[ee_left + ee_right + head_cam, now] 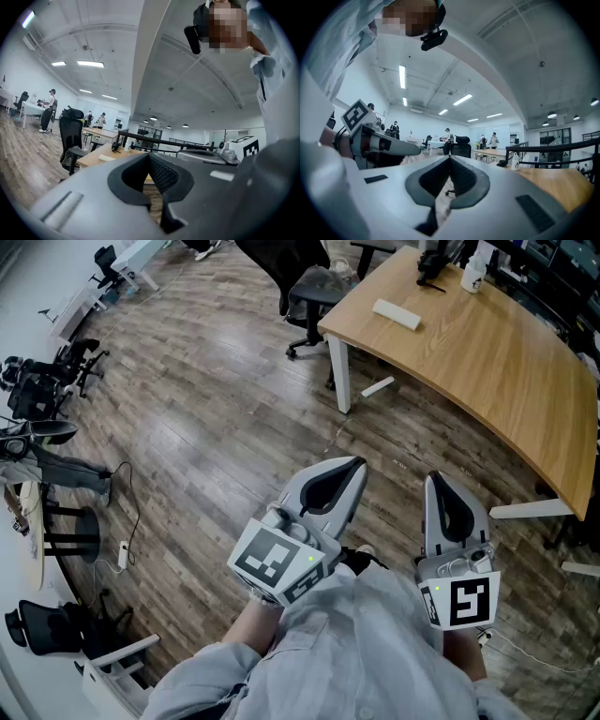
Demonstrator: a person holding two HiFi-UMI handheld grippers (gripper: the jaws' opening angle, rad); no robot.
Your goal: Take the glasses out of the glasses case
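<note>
Wooden surface, at the upper right of the head view, carries what is probably the glasses case, a pale oblong near its left edge. The glasses themselves are not visible. Left claw and right claw are both closed on nothing, pads meeting. They point level over the floor, well short of the surface. From the left claw the case lies at about 12:30, and from the right claw at about 11:30. Its long axis runs from 10 to 4 o'clock. Neither claw is clearly nearer, so either one faces a long forward reach and must open before it can grip.
</note>
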